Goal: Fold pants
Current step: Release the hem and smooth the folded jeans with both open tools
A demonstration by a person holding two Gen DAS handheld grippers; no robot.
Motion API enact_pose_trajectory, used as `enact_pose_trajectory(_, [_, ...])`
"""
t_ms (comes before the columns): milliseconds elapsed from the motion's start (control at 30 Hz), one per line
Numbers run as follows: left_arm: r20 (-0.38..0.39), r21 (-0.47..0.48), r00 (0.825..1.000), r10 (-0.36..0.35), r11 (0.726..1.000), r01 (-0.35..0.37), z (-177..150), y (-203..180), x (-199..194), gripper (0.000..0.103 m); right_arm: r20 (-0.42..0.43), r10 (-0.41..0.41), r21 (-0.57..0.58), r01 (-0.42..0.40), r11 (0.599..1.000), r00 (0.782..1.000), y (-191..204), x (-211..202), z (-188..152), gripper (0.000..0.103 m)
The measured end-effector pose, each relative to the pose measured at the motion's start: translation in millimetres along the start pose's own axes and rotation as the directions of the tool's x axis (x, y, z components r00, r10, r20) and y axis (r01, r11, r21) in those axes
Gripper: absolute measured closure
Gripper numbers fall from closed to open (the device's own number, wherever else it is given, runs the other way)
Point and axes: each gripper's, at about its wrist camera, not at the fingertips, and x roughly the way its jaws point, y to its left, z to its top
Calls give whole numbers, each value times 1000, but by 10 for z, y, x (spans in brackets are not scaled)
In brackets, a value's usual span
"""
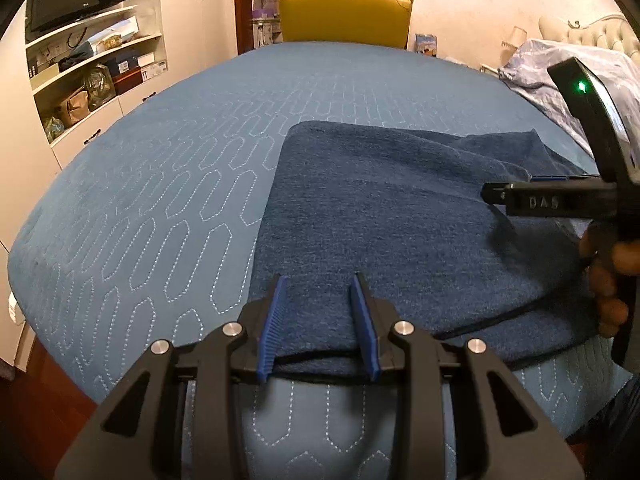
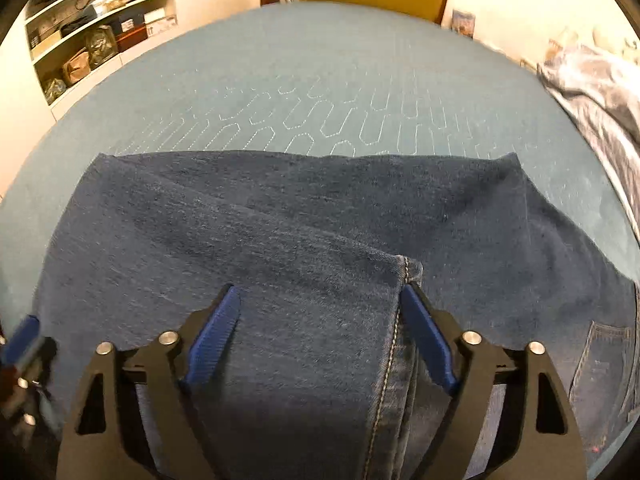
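Observation:
Dark blue denim pants [image 1: 384, 216] lie folded on a blue quilted bed [image 1: 160, 200]. My left gripper [image 1: 319, 284] is open, its blue pads over the near edge of the pants. My right gripper [image 2: 320, 292] is open above the pants [image 2: 280, 220], with a stitched leg hem [image 2: 408, 268] by its right pad. A back pocket [image 2: 604, 348] shows at the lower right. The right gripper [image 1: 490, 194] also shows in the left wrist view, held by a hand at the right edge. The left gripper's blue pad [image 2: 20, 340] shows at the far left of the right wrist view.
A yellow chair [image 1: 346, 12] stands beyond the bed's far edge. White shelves [image 1: 92, 68] with bags and boxes are at the left. A crumpled light blue blanket [image 1: 580, 76] lies at the right by a tufted headboard.

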Motion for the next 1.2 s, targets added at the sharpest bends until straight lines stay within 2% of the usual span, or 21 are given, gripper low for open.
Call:
enact_pose_trajectory(67, [-14,5,1000,5,1000,-5,85,-19,-67,65,-8,2,3,-2,1000,1000,4,9,-28,23])
enact_pose_trajectory(200, [34,73,999,-8,997,5,459,-84,-123,65,-5,3,-1,-3,1000,1000,20,17,-63,22])
enact_pose_trajectory(267, [48,77,998,-36,997,32,666,-80,-89,65,-7,7,2,-7,1000,1000,10,21,-70,22])
enact_pose_trajectory(400, [-7,182,998,-57,982,58,1065,-185,276,65,-5,8,2,-8,1000,1000,-4,23,-68,22])
enact_pose_trajectory(467, [-85,176,990,-112,976,125,1183,-156,536,65,-5,12,4,-12,1000,1000,-8,24,-68,22])
enact_pose_trajectory(500, [-112,176,989,-98,977,117,1217,-127,655,65,-5,15,5,-15,1000,1000,-14,24,-70,22])
enact_pose_trajectory(567, [-183,194,982,-37,978,74,1218,-61,901,65,-7,20,6,-20,1000,1000,-33,27,-72,22])
enact_pose_trajectory(600, [-194,183,980,-53,979,89,1204,-22,961,64,-8,21,6,-21,1000,1000,-35,30,-68,22])
enact_pose_trajectory(667, [-181,158,981,-74,982,103,1185,21,961,64,-8,21,8,-21,1000,1000,-49,34,-65,21])
enact_pose_trajectory(733, [-166,189,985,-35,980,67,1154,-32,948,63,-7,24,6,-24,1000,1000,-59,32,-59,21])
enact_pose_trajectory(833, [-153,175,988,-19,983,46,1131,-48,957,63,6,34,8,-34,999,999,-94,-70,-41,22])
enact_pose_trajectory(933, [-151,161,988,-19,986,44,1131,-34,940,63,68,41,-14,-40,999,997,-88,-361,-90,22])
enact_pose_trajectory(1000, [-129,147,992,14,989,5,1135,-31,813,60,64,72,1,-72,997,995,-117,-500,-177,22])
enact_pose_trajectory(1067, [-62,130,998,-9,991,17,1072,-7,535,58,39,93,23,-94,995,995,-156,-533,-258,23])
enact_pose_trajectory(1133, [-12,89,1000,-11,996,12,933,13,279,57,12,81,31,-81,996,997,-183,-512,-358,25])
enact_pose_trajectory(1200, [6,42,1000,-24,999,24,723,56,97,57,-25,80,41,-79,996,996,-209,-453,-455,28])
